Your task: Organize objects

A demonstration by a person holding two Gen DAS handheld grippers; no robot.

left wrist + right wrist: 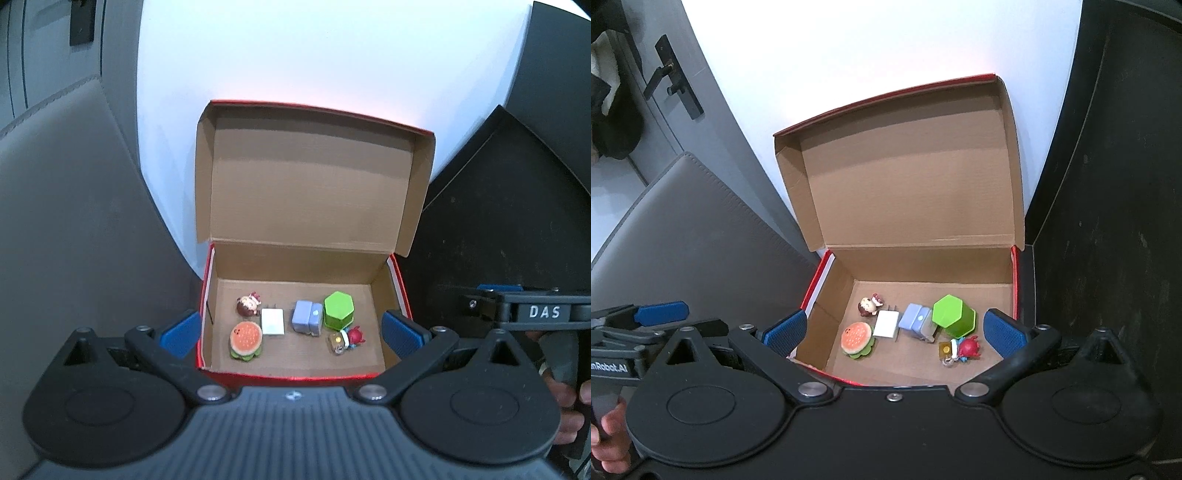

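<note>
"DAS" on right gripper (pixel 495 291) body; partial "nRobot.AI" on left gripper (pixel 661 314) body.

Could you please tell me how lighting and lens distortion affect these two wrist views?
Left wrist view: the white wall is overexposed with a pinkish tint above the box lid, and edges bow. Right wrist view: the door frame curves strongly, while the toys in the box stay sharp.

The open box (pixel 218 280) stands with its lid (pixel 314 184) raised behind it, and six small things lie on its floor. At the left, the figurine (pixel 248 305) lies behind the burger toy (pixel 246 339), with the charger (pixel 272 321) just to their right. Further right come the block pair (pixel 307 317), then the hexagonal container (pixel 338 310), and the keychain toy (pixel 346 339) lies in front of that container.
</note>
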